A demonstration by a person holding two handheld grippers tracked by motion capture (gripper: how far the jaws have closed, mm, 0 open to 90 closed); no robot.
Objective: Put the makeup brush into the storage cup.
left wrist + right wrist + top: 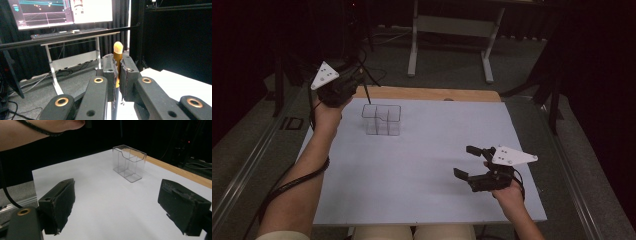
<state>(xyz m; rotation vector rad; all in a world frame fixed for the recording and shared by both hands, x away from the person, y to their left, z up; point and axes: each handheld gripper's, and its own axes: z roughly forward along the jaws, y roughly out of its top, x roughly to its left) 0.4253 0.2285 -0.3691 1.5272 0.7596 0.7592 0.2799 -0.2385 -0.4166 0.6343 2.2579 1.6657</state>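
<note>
Resting low near the front right of the white table [422, 165], the right gripper [468, 162] stands with its jaws spread wide and nothing between them; in the right gripper view its pads [60, 202] frame bare tabletop, with the clear organizer [129, 162] well beyond them. Farther back and to the left, the left gripper [357, 80] is clamped tight on a makeup brush [117, 58], whose gold ferrule and pale bristle tip stick up past the pads in the left gripper view. In the high view the brush's thin dark handle [367, 96] slants down from the jaws toward the clear organizer [382, 119], its lower end just at the near-left top edge of the box. I judge that the next move turns on this: the brush's long axis runs steeply, close to upright, handle end downward, and the compartments lie just below and slightly right of it. The left hand [328, 112] is far nearer the organizer than the right.
</note>
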